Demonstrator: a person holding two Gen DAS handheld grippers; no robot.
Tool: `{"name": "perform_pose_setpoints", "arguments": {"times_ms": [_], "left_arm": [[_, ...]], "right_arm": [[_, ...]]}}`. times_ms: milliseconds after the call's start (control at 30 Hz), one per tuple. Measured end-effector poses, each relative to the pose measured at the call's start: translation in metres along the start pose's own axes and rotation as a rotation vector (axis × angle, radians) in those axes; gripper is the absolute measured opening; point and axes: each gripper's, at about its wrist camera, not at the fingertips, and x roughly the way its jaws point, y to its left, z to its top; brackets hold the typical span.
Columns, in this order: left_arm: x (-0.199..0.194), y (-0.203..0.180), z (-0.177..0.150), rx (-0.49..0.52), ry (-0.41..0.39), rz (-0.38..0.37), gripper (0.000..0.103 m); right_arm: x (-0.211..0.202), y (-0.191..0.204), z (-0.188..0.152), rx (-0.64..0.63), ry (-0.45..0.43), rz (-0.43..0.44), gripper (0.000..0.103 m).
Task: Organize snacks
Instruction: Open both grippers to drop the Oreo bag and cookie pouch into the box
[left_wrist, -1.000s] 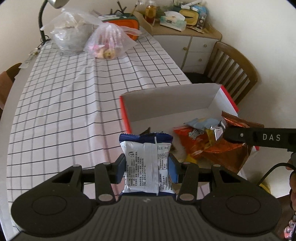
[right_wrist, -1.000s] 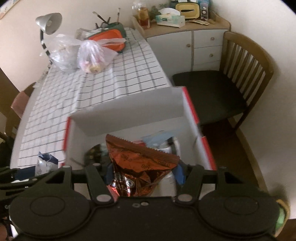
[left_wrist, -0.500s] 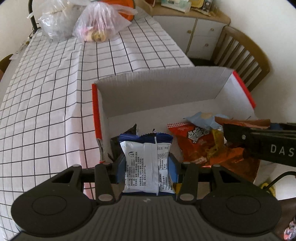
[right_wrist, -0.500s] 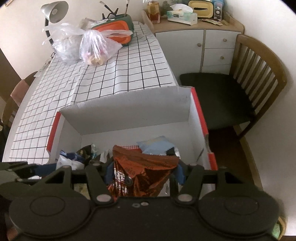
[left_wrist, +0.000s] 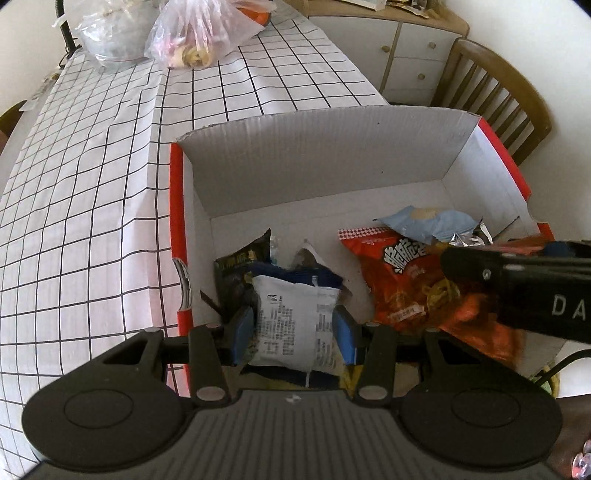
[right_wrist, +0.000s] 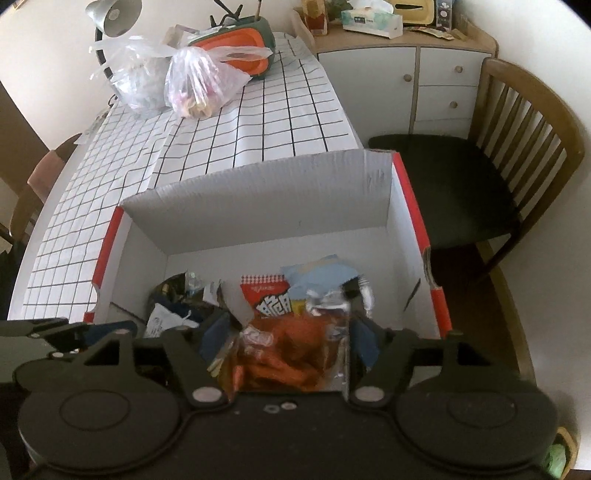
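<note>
A red and white cardboard box (left_wrist: 325, 147) (right_wrist: 258, 206) stands open at the table's near end, with several snack packs on its floor. My left gripper (left_wrist: 295, 325) is over the box's left part; its jaws are opening around a white and blue snack pack (left_wrist: 291, 328) that tilts down into the box. My right gripper (right_wrist: 288, 339) is over the box's right part with its jaws spread, and an orange-brown foil pack (right_wrist: 291, 354) slides from between them. It lies blurred over a red snack bag (left_wrist: 399, 269) (right_wrist: 269, 299) and a light blue pack (left_wrist: 428, 221).
A checked tablecloth (left_wrist: 92, 184) covers the table. Two clear plastic bags (right_wrist: 192, 81) and an orange and green container (right_wrist: 236, 48) sit at the far end by a lamp (right_wrist: 114, 14). A wooden chair (right_wrist: 480, 177) and a white cabinet (right_wrist: 424, 81) are to the right.
Both grippers moved forward and down into the box. The jaws of both widened, and the white and blue pack and the orange-brown pack sank from their grips.
</note>
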Motion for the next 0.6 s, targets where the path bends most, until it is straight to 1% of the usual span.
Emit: {"name": "perform_pose_setpoints", "arguments": {"times_ms": [67,200,333,433,500,600], "left_arm": [[-0.002,0.0,-0.002,-0.005,-0.007,0.005,0.047],[-0.01,0.004,-0.006,-0.019,-0.027,0.0,0.054],[-0.023,0.007,-0.012,-0.018,-0.054,-0.013,0.056],[-0.034,0.009,-0.016,-0.009,-0.08,-0.02,0.06],[-0.043,0.011,-0.018,-0.005,-0.099,-0.023,0.064],[-0.055,0.015,-0.022,-0.01,-0.122,-0.037,0.065]], "right_arm": [[-0.002,0.0,-0.002,-0.002,-0.008,0.009,0.079],[-0.01,0.001,-0.007,-0.002,-0.016,0.029,0.081],[-0.023,0.004,-0.013,0.004,-0.039,0.048,0.083],[-0.036,0.008,-0.017,0.01,-0.07,0.067,0.088],[-0.045,0.01,-0.021,0.013,-0.093,0.084,0.092],[-0.057,0.016,-0.026,0.011,-0.118,0.1,0.094]]}}
